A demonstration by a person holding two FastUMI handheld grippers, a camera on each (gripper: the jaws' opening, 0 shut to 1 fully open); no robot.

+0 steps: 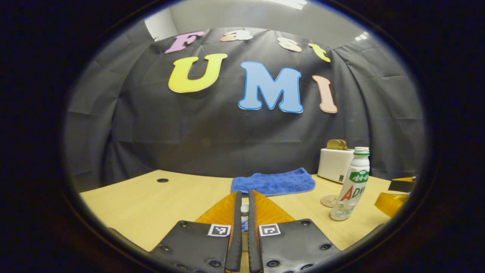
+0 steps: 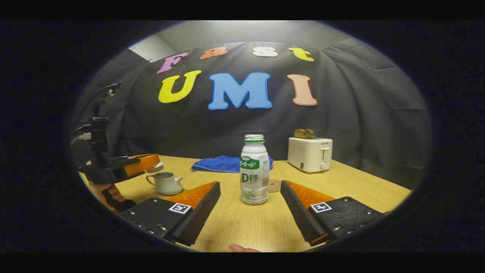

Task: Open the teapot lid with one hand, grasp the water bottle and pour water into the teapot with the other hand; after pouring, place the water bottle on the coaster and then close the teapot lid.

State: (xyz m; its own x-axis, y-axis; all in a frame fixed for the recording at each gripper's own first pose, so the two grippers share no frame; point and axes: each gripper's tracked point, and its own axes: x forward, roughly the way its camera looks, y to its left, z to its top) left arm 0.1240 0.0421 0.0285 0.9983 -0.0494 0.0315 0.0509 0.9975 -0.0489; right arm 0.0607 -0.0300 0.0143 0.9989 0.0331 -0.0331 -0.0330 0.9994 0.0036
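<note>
blue cloth [image 2: 221, 163], white toaster [image 2: 310, 153]

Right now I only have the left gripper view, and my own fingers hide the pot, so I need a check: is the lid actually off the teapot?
Observer: Yes. In the right gripper view the left gripper holds the lid above the teapot, clear of its open mouth.
Operator: Has the right gripper got the bottle?
Observer: No. The right gripper is open. The water bottle stands upright in line with the gap between its spread fingers, touching neither.
</note>
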